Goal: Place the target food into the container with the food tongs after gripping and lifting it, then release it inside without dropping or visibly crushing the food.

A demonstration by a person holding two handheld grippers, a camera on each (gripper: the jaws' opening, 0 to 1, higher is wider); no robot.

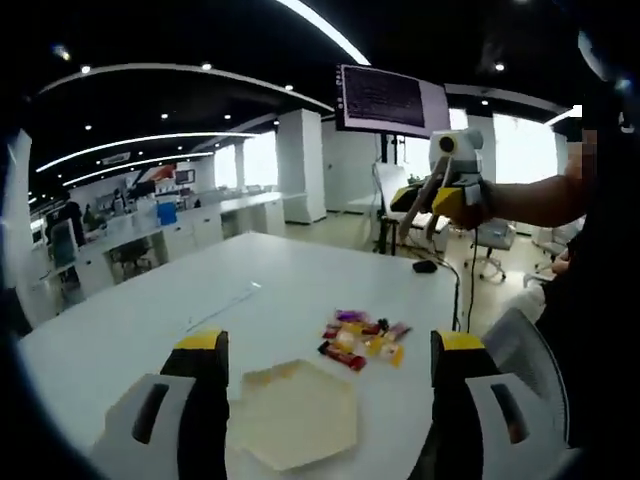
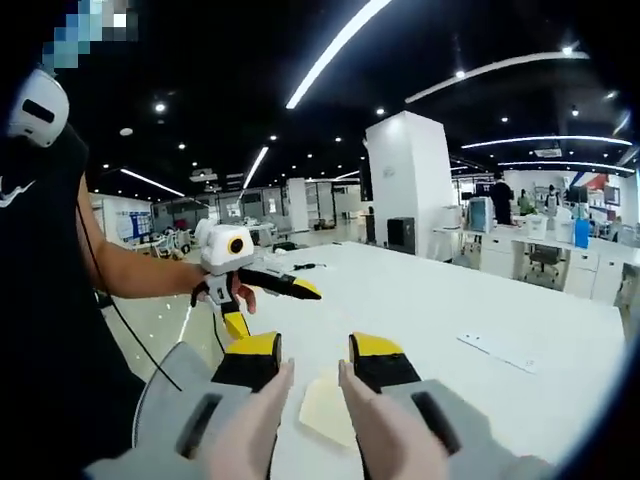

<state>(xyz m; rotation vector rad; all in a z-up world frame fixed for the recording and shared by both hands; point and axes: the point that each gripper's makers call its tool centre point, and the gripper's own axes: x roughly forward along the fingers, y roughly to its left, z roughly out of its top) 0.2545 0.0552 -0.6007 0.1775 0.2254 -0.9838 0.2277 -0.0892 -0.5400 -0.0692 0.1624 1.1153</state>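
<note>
Wide-parted left gripper (image 1: 330, 365) jaws over hexagonal container (image 1: 293, 412) on white table (image 1: 150, 320).
Wrapped candies (image 1: 362, 340) piled just beyond container; right gripper (image 2: 313, 365) clamping beige food tongs (image 2: 320, 415), tips apart.

A wide white surface (image 1: 300, 270) fills the middle of the left gripper view. On it, low centre, lies a pale hexagonal tray (image 1: 296, 412). Just up and right of it sits a small heap of wrapped candies (image 1: 362, 340). A black mouse (image 1: 425, 266) rests near the far edge.
</note>
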